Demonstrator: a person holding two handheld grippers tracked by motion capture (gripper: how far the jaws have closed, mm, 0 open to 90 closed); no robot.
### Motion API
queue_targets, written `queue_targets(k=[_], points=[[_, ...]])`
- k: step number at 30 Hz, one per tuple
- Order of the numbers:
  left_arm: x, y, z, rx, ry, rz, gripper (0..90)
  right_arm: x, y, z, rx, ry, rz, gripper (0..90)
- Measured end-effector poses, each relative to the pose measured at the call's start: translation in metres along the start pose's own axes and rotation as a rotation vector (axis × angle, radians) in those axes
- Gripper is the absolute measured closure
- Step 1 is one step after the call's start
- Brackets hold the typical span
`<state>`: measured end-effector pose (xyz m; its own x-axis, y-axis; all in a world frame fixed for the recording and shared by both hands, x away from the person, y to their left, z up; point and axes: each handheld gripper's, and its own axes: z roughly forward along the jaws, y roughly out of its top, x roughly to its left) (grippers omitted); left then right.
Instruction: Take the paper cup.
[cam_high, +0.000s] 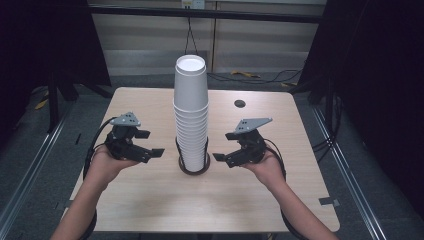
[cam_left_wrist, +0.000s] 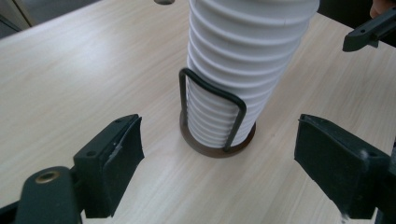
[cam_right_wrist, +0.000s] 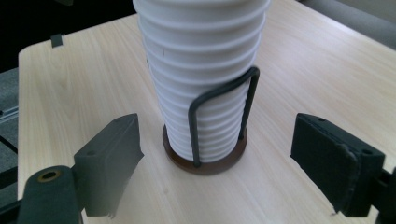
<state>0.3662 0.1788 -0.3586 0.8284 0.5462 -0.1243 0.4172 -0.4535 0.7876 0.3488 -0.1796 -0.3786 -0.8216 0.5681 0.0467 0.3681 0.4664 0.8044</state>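
White paper cups stand nested upside down in one tall stack, seated in a dark round holder on the pale wood worktop. The holder is a flat brown ring with black wire hoops rising from it — one hoop faces the left gripper view, another faces the right gripper view, and each hugs the lowest cups. The stack rises well above the hoops and ends in a single flat cup bottom at the top.

The left hand-held gripper sits to the left of the stack, held in the person's left hand, jaws spread wide and grasping nothing; it is near the holder but apart from it. In its own view the two black pads stand either side of the holder with bare wood between them.

The right hand-held gripper sits to the right of the stack in the right hand, likewise released — jaws wide, nothing held, its tips near the holder without touching. Both grippers point inward at the stack from opposite sides, at about the height of the lowest cups.

Beyond the stack, a small dark round hole marks the worktop towards the far right.
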Motion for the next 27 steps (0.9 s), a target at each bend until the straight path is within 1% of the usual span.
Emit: queue_targets(k=[1,4,7,8,9,10,12,13,14,17,19,21,23,24,25,27], points=[[0.0,0.004,-0.002,-0.006,-0.005,-0.002,15.2,0.0,0.003,-0.001,0.0,0.001,0.001,15.6],[0.0,0.015,-0.008,-0.009,-0.003,0.01,15.2,-0.003,0.011,-0.004,-0.012,0.01,0.009,15.4],[0.0,0.025,-0.01,-0.015,-0.008,0.022,15.2,-0.007,0.019,-0.007,-0.029,0.012,0.023,15.2],[-0.001,0.029,-0.011,-0.016,-0.014,0.024,15.0,-0.008,0.025,-0.009,-0.04,0.015,0.028,15.2],[-0.001,0.031,-0.011,-0.022,-0.014,0.027,15.0,-0.008,0.025,-0.009,-0.04,0.015,0.028,15.2],[-0.001,0.036,-0.012,-0.027,-0.019,0.026,15.0,-0.009,0.031,-0.011,-0.052,0.012,0.028,15.2],[-0.002,0.043,-0.013,-0.026,-0.018,0.035,15.0,-0.01,0.034,-0.012,-0.055,0.009,0.029,15.2],[-0.003,0.049,-0.013,-0.035,-0.023,0.038,15.0,-0.01,0.043,-0.015,-0.069,-0.005,0.031,14.9],[-0.003,0.049,-0.013,-0.035,-0.023,0.038,15.0,-0.01,0.043,-0.015,-0.069,-0.005,0.031,14.9],[-0.004,0.059,-0.014,-0.051,-0.028,0.041,14.8,-0.009,0.053,-0.016,-0.082,0.013,0.036,14.9],[-0.004,0.064,-0.015,-0.057,-0.025,0.05,14.8,-0.006,0.059,-0.016,-0.087,0.007,0.022,14.9],[-0.005,0.07,-0.015,-0.061,-0.032,0.05,14.8,-0.003,0.065,-0.015,-0.094,0.007,0.01,14.8],[-0.006,0.075,-0.015,-0.064,-0.041,0.061,14.4,-0.001,0.073,-0.014,-0.099,0.004,-0.005,14.8],[-0.006,0.078,-0.016,-0.066,-0.044,0.063,14.4,-0.001,0.073,-0.014,-0.099,0.004,-0.005,14.8],[-0.006,0.081,-0.016,-0.072,-0.047,0.064,13.5,-0.001,0.079,-0.015,-0.108,-0.004,-0.011,14.7],[-0.007,0.085,-0.017,-0.08,-0.053,0.066,13.3,-0.001,0.081,-0.015,-0.111,-0.002,-0.01,14.7]])
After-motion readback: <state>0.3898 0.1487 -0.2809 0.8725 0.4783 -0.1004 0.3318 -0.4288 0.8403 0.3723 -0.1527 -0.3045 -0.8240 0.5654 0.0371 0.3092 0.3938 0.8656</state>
